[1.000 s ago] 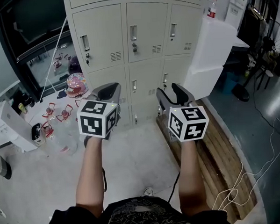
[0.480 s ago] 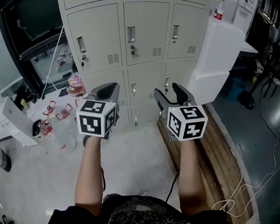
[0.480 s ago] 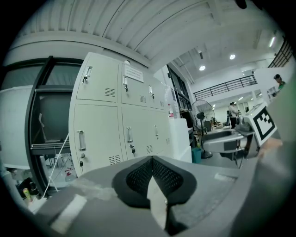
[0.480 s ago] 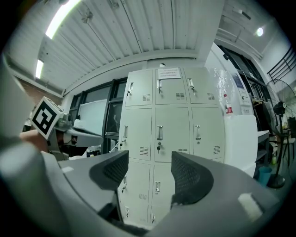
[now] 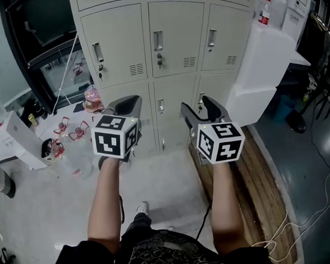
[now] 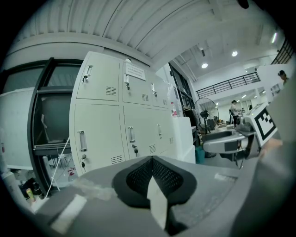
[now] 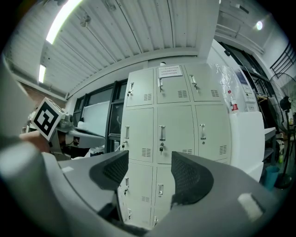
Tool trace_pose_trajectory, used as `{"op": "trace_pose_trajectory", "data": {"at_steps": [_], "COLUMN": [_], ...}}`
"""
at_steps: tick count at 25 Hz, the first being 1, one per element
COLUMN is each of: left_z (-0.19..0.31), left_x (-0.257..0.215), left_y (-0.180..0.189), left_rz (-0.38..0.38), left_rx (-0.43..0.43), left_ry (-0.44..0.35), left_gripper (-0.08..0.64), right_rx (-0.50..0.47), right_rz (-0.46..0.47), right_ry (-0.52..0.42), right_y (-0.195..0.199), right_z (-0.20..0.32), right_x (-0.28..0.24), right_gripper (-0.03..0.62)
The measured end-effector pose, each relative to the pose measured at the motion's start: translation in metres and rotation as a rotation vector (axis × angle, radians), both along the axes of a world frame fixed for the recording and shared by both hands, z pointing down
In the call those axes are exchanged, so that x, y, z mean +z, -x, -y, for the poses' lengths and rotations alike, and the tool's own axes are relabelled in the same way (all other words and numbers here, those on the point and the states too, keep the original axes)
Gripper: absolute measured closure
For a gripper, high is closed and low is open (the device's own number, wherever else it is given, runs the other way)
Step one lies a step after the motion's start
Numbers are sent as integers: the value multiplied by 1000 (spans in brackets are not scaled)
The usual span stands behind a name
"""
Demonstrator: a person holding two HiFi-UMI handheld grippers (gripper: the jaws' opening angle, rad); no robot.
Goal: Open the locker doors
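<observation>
Locker doors (image 5: 171,40): all shut, untouched, well ahead of the fingers (image 7: 192,178) of both grippers.

Right gripper (image 5: 198,107): jaws released and standing wide apart, just been opening, nothing between the pads. Far off through the gap, only the middle column of the locker (image 5: 148,58), with a key (image 7: 161,149) hanging at one lock.

Left gripper (image 6: 151,162): jaws clenched together, pad against pad, holding nothing. Pointed toward the left column of the locker, well short of it too.

Held side by side in front of the locker, near each other, at about the height of its lower doors in the head view.

Just beside the locker on its right, a white box-shaped unit (image 5: 258,68) with a bottle (image 5: 265,12) on top. In front of the locker toward the right, a wooden pallet (image 5: 261,173) flat on the floor (image 5: 156,184). To the left of the locker, small pink and red items (image 5: 91,99), too small to tell exactly.
</observation>
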State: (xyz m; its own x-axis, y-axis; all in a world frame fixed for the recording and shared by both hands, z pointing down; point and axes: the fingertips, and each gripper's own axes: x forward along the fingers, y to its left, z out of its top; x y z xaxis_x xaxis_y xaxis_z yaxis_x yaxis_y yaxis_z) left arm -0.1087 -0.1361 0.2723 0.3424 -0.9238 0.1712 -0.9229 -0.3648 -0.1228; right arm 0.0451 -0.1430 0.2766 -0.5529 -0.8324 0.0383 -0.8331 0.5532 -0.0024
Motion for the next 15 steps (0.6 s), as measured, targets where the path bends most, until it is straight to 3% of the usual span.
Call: {"op": "trace_pose_trajectory", "data": {"at_steps": [15], "left_z": [66], "left_x": [15], "left_y": [42], "left_rz": [-12], "left_rx": [-58], "left_ry": [-3], "left_gripper": [557], "right_rx": [-101], "right_rz": [-16], "right_ry": [4], "right_y": [62], "right_z": [70], "right_x": [10], "right_gripper": [314]}}
